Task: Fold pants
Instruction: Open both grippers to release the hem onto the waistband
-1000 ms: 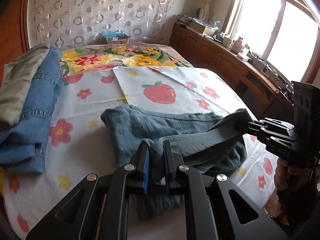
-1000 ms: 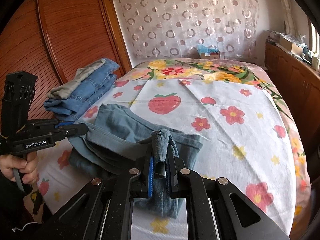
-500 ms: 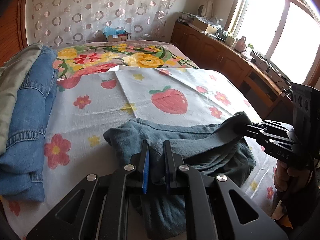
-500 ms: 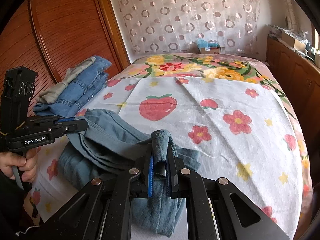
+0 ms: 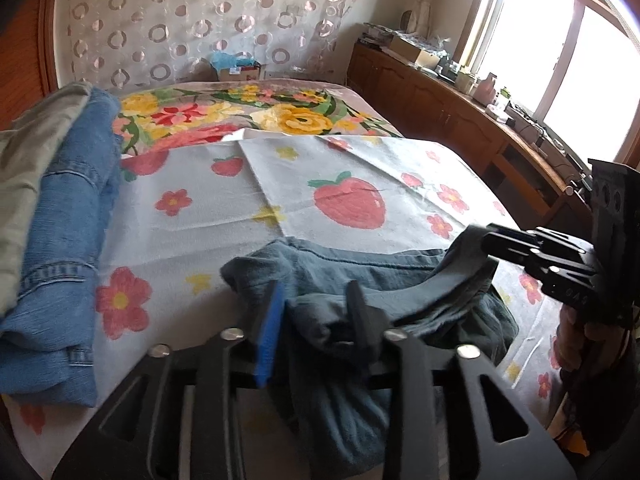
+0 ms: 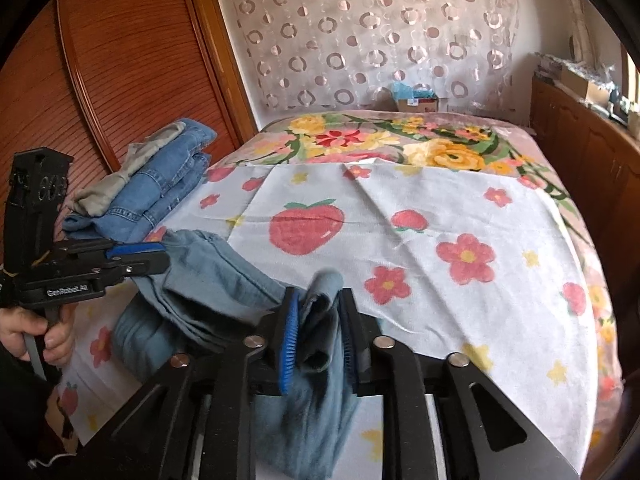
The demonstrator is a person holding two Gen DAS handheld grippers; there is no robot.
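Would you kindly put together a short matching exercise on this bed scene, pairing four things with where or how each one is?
Column one:
1. grey-blue pants
2. blue jeans
3. cardboard box
4. big strawberry print

Column two:
a. stacked at the bed's side by the wooden doors
b. at the head of the bed, against the circle-patterned curtain
c. on the white sheet, mid-bed
d. bunched between the fingers of the left gripper and the right gripper

Pairs: 1-d, 2-a, 3-b, 4-c
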